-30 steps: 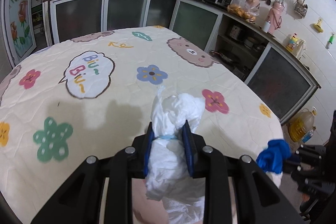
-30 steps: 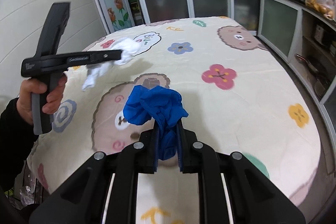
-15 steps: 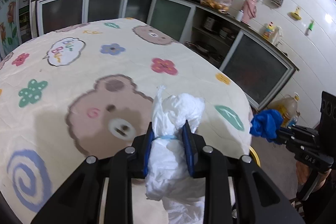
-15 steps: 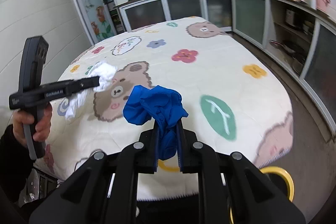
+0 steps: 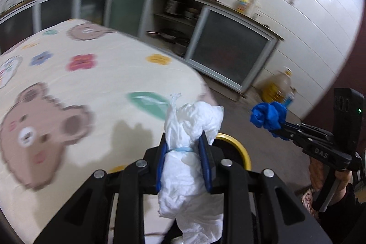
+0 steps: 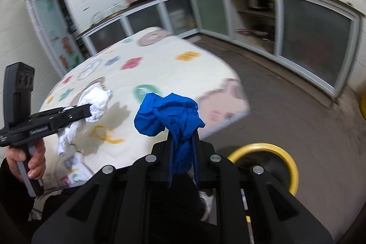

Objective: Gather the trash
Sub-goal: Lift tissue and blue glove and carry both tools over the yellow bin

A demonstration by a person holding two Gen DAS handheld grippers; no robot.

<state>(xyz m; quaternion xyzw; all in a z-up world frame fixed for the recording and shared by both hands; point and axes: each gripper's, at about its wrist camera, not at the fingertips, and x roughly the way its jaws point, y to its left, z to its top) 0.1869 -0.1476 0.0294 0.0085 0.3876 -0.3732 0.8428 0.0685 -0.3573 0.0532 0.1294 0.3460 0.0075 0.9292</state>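
Observation:
My left gripper (image 5: 183, 148) is shut on a crumpled white tissue wad (image 5: 189, 129) and holds it in the air past the table's near edge. It also shows in the right wrist view (image 6: 91, 110) with the white tissue wad (image 6: 97, 102). My right gripper (image 6: 183, 141) is shut on a crumpled blue glove (image 6: 169, 113), held above the floor. The right gripper also shows in the left wrist view (image 5: 278, 127) with the blue glove (image 5: 267, 116). A yellow-rimmed bin (image 6: 290, 161) stands on the floor just below and right of the right gripper; its rim (image 5: 238, 148) peeks from behind the left gripper.
A round table with a bear-and-flower cloth (image 5: 91, 84) lies to the left. Grey cabinets with glass doors (image 6: 308, 38) line the walls. A yellow oil jug (image 5: 276, 88) stands on the floor by the cabinets. The grey floor (image 6: 286, 102) lies between table and cabinets.
Both grippers have swung right, off the table and toward the floor, each keeping its load. The yellow-rimmed bin has come closer below them.

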